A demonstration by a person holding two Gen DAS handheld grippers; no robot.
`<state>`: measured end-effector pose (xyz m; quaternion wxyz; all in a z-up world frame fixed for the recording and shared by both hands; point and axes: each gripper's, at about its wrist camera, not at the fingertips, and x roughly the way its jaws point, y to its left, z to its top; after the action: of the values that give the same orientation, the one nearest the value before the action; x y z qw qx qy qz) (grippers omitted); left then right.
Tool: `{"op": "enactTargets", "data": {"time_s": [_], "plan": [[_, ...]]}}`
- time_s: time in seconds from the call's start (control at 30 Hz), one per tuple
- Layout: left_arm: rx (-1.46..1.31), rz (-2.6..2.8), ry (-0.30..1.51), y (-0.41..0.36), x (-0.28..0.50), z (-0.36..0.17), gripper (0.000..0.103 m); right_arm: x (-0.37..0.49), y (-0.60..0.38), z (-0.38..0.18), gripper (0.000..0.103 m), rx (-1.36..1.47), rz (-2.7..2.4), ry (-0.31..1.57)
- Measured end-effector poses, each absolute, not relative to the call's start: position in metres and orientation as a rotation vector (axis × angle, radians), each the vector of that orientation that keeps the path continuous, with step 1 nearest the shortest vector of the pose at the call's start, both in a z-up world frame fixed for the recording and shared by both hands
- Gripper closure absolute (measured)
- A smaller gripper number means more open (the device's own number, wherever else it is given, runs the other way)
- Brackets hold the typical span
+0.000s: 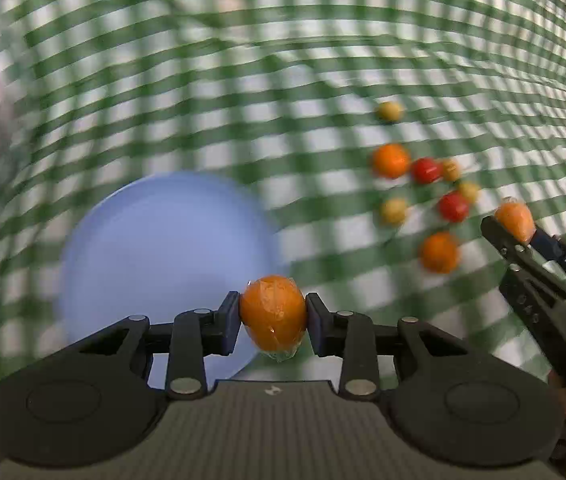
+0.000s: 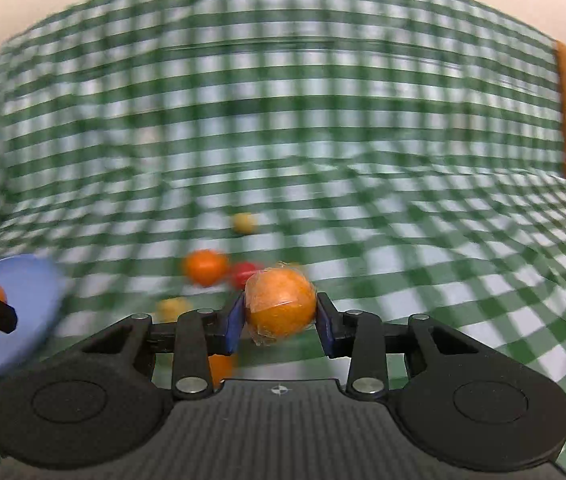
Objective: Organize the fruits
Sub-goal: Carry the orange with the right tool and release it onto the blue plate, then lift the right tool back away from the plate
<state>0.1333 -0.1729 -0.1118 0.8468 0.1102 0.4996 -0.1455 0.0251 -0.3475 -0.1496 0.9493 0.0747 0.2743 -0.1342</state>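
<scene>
From the left wrist we look down close over the plate [image 1: 155, 240], with the fruits [image 1: 423, 192] to the right. From the right wrist we face across the cloth [image 2: 363, 140] toward its far edge. Both views share plate and fruits.

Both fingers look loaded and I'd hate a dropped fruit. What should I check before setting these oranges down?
1. Left gripper clamps its wrapped orange on both sides: ok.
2. Right gripper clamps its own orange: ok.
3. Blue plate bare where seen: ok.
4. Left orange over the plate: not ok, at its rim.
5. Grippers apart from each other: ok.
6. Height above the cloth: cannot tell, blurred.
</scene>
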Motion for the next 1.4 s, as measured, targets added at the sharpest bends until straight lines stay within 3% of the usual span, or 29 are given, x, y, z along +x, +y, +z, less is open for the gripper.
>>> {"op": "enactTargets", "data": {"time_s": [0.4,1.23,1.3,1.33,1.37,1.4], "plan": [[0.153,-0.152,1.001,-0.068,0.129,-0.095,0.065,0.034,-0.213,-0.111,0.064,0.149,0.036,0.679],[0.191,-0.138,1.023,-0.053,0.189,-0.131,0.063,0.091,-0.148,-0.127,0.064,0.016,0.085,0.754],[0.154,-0.187,0.995,-0.051,0.187,-0.127,0.035,0.095,-0.146,-0.127,0.062,0.017,0.084,0.759],[0.143,-0.186,0.980,-0.049,0.186,-0.125,0.009,0.097,-0.147,-0.127,0.054,0.023,0.082,0.761],[0.137,-0.164,0.954,-0.048,0.184,-0.121,0.000,0.098,-0.147,-0.125,0.046,0.026,0.073,0.762],[0.136,-0.151,0.930,-0.046,0.181,-0.117,0.001,0.097,-0.148,-0.123,0.033,0.024,0.055,0.759]]}}
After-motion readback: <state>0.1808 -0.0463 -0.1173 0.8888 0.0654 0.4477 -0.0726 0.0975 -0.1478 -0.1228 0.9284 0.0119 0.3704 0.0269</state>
